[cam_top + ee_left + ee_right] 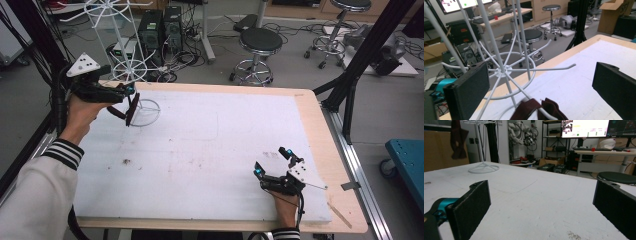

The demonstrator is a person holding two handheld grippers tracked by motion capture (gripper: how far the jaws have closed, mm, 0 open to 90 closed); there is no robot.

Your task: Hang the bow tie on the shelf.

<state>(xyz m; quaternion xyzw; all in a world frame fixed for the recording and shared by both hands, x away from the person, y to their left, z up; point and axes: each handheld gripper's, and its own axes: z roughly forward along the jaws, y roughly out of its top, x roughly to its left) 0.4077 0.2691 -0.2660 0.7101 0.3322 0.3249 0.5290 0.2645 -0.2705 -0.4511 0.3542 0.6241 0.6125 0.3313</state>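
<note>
High view: we see the left gripper (pixel 131 102) raised at the far left corner of the white-covered worktop (pixel 210 150), right by a white wire rack (pixel 131 60) whose ring base rests on the worktop. A dark maroon cloth (pixel 131 107) hangs beside that gripper. In the left gripper view its jaws stand wide apart with nothing between the pads, the rack's spokes ahead of them and the cloth draped over a wire at the bottom edge. The right gripper (pixel 274 162) sits low near the front right of the worktop, well apart from the rack; in the right gripper view we see its jaws wide and empty.
</note>
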